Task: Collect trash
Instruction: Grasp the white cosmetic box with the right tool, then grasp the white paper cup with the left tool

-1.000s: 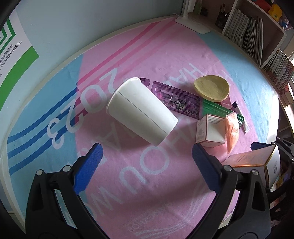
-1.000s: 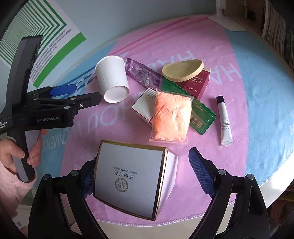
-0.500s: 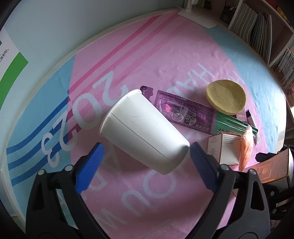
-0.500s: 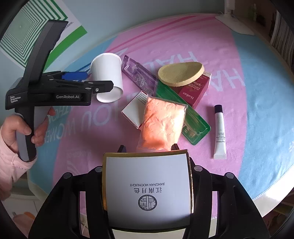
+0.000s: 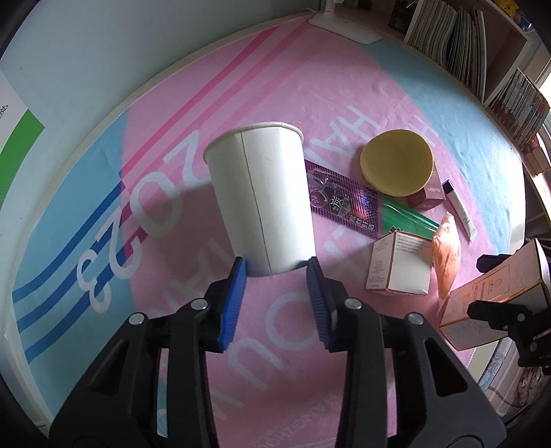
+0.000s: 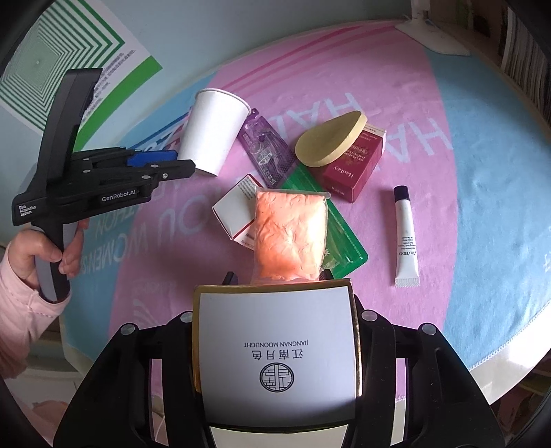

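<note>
My left gripper (image 5: pixel 276 267) is shut on the base of a white paper cup (image 5: pixel 261 200), held upright off the pink mat; the cup also shows in the right wrist view (image 6: pixel 211 132). My right gripper (image 6: pixel 279 279) is shut on a white gold-edged box (image 6: pixel 277 351), seen at the right edge of the left wrist view (image 5: pixel 496 296). On the mat lie an orange bag (image 6: pixel 289 231), a small white box (image 6: pixel 236 212), a purple packet (image 6: pixel 267 153), a green packet (image 6: pixel 341 237), a yellow sponge (image 6: pixel 330 139), a red box (image 6: pixel 354 169) and a white tube (image 6: pixel 406 237).
The round table's pink and blue mat (image 5: pixel 275 344) ends close in front of the right gripper (image 6: pixel 499 351). A bookshelf (image 5: pixel 482 51) stands at the far right. A white lamp base (image 5: pixel 344 24) sits at the far edge. A green poster (image 6: pixel 69 69) hangs on the wall.
My left gripper moved in and shut on the cup, which went from lying on its side to upright and lifted. My right gripper shut on the white box and raised it.
</note>
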Demonstrator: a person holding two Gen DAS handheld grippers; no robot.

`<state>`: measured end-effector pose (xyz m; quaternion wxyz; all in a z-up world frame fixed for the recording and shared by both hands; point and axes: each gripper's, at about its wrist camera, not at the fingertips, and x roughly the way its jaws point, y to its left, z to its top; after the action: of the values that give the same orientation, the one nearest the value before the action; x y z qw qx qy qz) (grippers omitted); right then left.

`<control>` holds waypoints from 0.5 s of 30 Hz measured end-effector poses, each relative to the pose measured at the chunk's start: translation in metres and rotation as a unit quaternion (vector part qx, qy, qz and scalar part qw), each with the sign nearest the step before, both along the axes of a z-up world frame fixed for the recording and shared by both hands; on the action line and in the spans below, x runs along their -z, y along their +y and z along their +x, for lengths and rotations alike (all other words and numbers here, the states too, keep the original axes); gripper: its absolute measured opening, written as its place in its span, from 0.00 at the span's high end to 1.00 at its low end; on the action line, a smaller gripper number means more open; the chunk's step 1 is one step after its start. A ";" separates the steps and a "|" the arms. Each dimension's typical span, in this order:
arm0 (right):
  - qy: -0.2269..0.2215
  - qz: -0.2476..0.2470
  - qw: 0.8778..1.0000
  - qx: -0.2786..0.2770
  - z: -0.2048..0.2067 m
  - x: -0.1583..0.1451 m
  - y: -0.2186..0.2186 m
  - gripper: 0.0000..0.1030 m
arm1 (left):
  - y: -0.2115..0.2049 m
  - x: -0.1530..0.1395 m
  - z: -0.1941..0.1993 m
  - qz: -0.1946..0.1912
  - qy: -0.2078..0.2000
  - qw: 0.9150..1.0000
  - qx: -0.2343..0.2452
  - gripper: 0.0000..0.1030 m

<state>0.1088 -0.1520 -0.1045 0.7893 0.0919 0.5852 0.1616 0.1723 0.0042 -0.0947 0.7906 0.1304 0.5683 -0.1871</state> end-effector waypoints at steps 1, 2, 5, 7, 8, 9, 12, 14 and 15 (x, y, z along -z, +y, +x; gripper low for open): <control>-0.002 0.000 1.000 0.001 -0.001 -0.001 0.000 0.52 | 0.001 -0.001 -0.001 0.002 0.002 1.000 0.002 0.98; -0.003 0.001 1.000 0.001 -0.003 -0.002 0.001 0.52 | 0.004 -0.003 -0.002 -0.001 0.006 1.000 0.003 1.00; -0.008 0.000 1.000 0.001 -0.009 -0.006 0.002 0.52 | 0.007 -0.002 -0.008 0.012 0.005 1.000 0.012 1.00; -0.011 0.000 1.000 0.000 -0.013 -0.009 0.003 0.52 | 0.008 -0.001 -0.013 0.014 0.004 1.000 0.015 1.00; -0.012 -0.001 1.000 0.000 -0.015 -0.010 0.003 0.52 | 0.010 -0.003 -0.016 0.015 0.001 1.000 0.011 0.97; -0.013 -0.004 1.000 -0.001 -0.017 -0.010 0.004 0.51 | 0.010 -0.004 -0.018 0.012 -0.002 1.000 0.008 0.96; -0.019 -0.005 1.000 0.004 -0.022 -0.012 0.003 0.43 | 0.015 -0.012 -0.020 0.007 -0.018 1.000 -0.015 0.23; -0.021 -0.009 1.000 0.010 -0.023 -0.013 0.002 0.28 | 0.018 -0.020 -0.019 0.003 -0.028 0.999 -0.021 0.19; -0.024 -0.011 1.000 0.013 -0.023 -0.014 0.002 0.23 | 0.020 -0.021 -0.019 0.004 -0.027 0.999 -0.023 0.17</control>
<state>0.0854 -0.1499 -0.0904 0.8059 0.0866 0.5670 0.1470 0.1537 0.0238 -0.0734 0.8092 0.1252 0.5504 -0.1629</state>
